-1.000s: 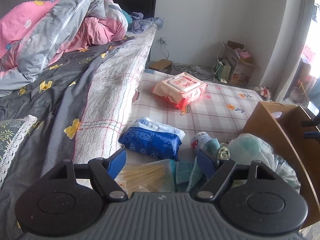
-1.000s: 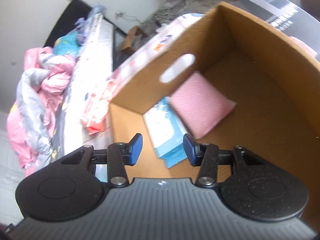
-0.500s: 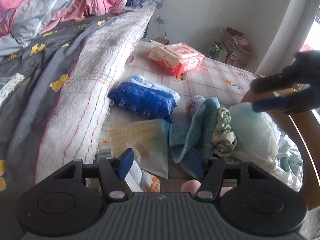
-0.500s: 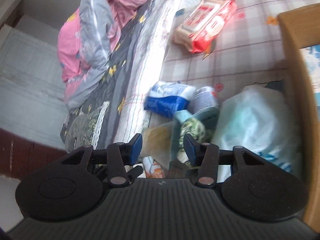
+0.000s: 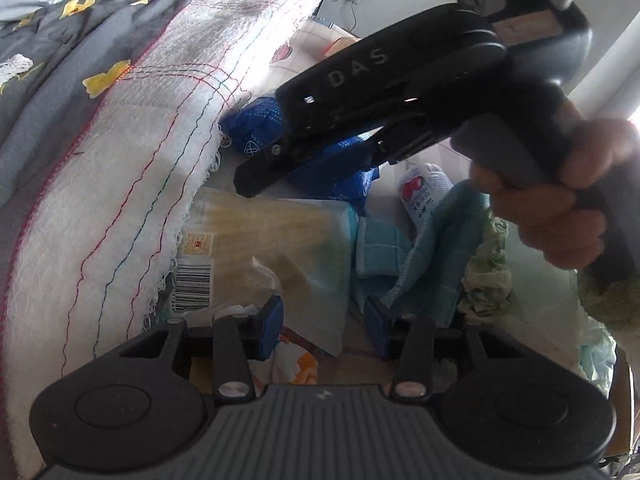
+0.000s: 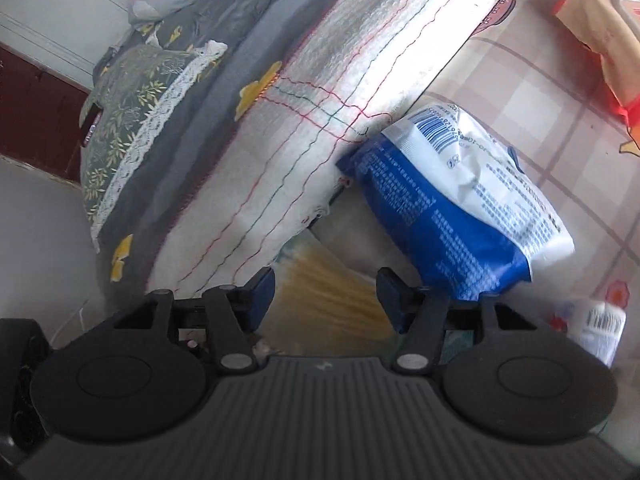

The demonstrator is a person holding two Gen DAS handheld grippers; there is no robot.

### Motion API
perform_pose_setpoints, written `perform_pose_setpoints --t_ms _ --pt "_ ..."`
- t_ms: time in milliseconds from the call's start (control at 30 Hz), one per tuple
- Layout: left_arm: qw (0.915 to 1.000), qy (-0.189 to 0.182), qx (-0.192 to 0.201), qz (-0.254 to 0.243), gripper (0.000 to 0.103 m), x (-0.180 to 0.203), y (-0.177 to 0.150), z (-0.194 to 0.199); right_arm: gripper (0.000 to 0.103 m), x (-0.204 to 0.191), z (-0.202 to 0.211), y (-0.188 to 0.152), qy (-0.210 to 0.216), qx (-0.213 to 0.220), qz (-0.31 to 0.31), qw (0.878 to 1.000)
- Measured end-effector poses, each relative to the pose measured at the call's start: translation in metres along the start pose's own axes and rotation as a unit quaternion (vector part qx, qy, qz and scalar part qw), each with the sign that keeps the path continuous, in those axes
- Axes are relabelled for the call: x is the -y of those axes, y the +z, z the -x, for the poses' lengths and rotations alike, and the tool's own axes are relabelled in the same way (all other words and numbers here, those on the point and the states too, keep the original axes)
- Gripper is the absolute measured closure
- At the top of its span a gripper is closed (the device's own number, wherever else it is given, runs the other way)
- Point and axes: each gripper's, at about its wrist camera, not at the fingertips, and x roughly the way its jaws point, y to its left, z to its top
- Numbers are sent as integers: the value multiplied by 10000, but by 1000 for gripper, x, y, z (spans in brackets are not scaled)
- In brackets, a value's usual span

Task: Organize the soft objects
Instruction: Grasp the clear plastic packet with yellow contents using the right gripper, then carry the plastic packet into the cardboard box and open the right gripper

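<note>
A clear pack of yellow cloths (image 5: 276, 240) lies on the checked mat beside the bed; it also shows in the right wrist view (image 6: 332, 300). A blue and white tissue pack (image 6: 460, 208) lies beyond it, partly hidden in the left wrist view (image 5: 256, 124) by the right gripper. A teal towel (image 5: 432, 256) and a green frilly cloth (image 5: 488, 284) lie to the right. My left gripper (image 5: 324, 330) is open just above the near edge of the yellow pack. My right gripper (image 6: 326, 298) is open, low over the yellow pack, beside the tissue pack.
The bed's white blanket edge (image 5: 132, 168) hangs close on the left. A red and white wipes pack (image 6: 604, 32) lies farther off on the mat. A small can (image 5: 424, 196) stands by the towel. A pale plastic bag (image 5: 596, 344) lies at the right.
My right gripper has swung out of the cardboard box and down over the pile, now crossing the left wrist view. My left gripper has lowered closer to the yellow pack.
</note>
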Motion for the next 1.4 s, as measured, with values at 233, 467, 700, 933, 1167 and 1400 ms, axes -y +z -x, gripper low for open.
perform_pose_setpoints --t_ms 233,467,700,933,1167,1400 --pt "9995 -127 -163 220 46 -6 7 -12 38 11 -29 16 2 -339 292 9990" --pt "9995 0 3 323 39 -2 11 -17 28 6 -35 8 -25 -599 448 9972" --pt "9986 10 197 487 46 -3 17 -12 58 15 -20 2 371 -439 50 9983" --pt "9962 165 835 181 59 6 29 14 70 26 18 -15 517 29 -202 9985" --pt "9923 117 1227 -129 59 33 32 46 72 25 57 -35 808 609 -487 9937" --pt "9838 -92 1632 -741 59 93 34 71 77 28 131 -74 944 1461 -582 9830"
